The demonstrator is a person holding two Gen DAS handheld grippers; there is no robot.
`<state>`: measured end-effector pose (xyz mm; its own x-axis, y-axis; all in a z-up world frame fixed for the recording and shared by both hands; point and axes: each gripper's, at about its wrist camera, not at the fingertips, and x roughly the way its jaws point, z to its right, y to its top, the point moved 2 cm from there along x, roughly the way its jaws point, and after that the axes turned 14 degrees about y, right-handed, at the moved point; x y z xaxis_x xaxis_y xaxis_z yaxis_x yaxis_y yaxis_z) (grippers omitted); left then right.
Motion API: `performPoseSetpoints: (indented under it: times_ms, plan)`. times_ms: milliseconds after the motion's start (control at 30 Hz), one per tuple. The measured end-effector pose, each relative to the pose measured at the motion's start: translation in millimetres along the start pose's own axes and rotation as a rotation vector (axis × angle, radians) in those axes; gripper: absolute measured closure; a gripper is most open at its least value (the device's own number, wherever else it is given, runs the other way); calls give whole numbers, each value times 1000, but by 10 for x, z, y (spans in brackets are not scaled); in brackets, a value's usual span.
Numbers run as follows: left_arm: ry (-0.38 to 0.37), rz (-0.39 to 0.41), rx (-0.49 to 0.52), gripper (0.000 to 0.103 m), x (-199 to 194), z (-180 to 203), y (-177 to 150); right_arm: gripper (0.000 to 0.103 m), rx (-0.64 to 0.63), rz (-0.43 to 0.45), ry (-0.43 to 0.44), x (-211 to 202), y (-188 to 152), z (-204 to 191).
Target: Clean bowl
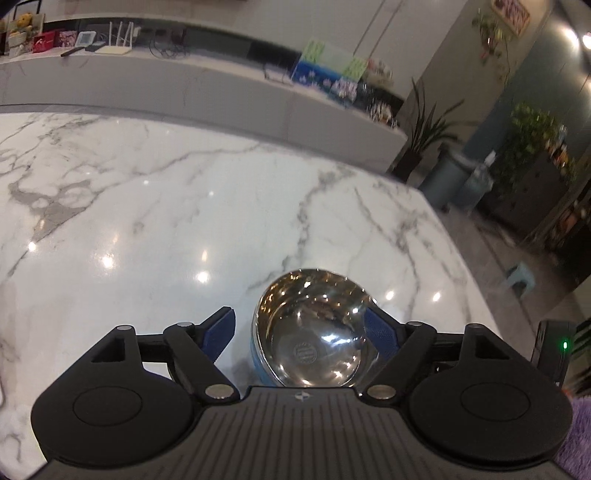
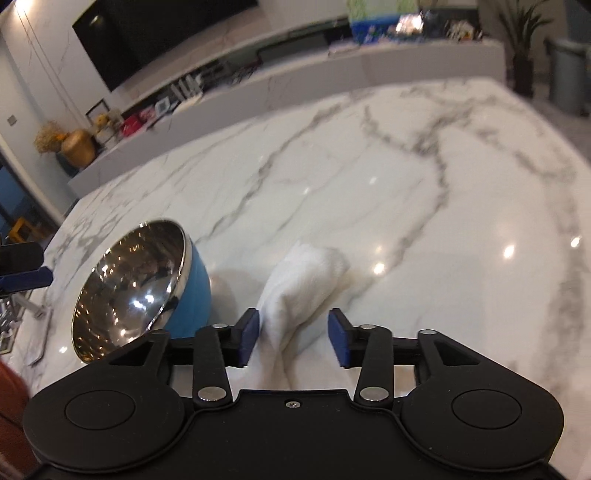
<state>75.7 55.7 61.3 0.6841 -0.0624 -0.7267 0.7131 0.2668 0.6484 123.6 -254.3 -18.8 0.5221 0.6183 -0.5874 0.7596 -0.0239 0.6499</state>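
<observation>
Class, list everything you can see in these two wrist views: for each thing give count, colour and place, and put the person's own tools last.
bowl: one, blue outside, shiny steel inside, tilted on the table between the left jaws
cloth: one, white, crumpled on the table, right of the bowl, between the right jaws
marble table: one, white with grey veins, under everything
television: one, black, on the far wall
gold vase: one, far-left end of the low shelf
bin: one, grey-blue, on the floor beyond the table
stool: one, pale green, on the floor
left gripper: one, black with blue pads, open around the bowl
right gripper: one, black with blue pads, open around the cloth
</observation>
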Motion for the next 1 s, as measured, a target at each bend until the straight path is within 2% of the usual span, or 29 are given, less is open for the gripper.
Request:
performPoseSetpoints:
  times_ms: [67,133,300,567,700,867,1000]
  plan:
    - [4,24,-8,21,-27,-32,-33,52,-12,57,-21,-82,-22,-49]
    - [15,54,-15,21,-55,-64,-80,37,-26,96,-42,-149,-58,-96]
    - [63,188,33,20,-133,-101,-282,26,-90,135,-74,-235,-160,-295]
    - [120,255,55,20,-173,-126,-521,25,-167,234,-259,-370,-376,-572]
    - [144,275,83,20,-194,-115,-642,25,-223,291,-306,-442,-467,-703]
    - [131,242,81,20,-207,-100,-758,25,-281,277,-320,-451,-543,-782]
    - [168,281,130,20,-272,-65,-846,25,-279,369,-362,-570,-521,-795]
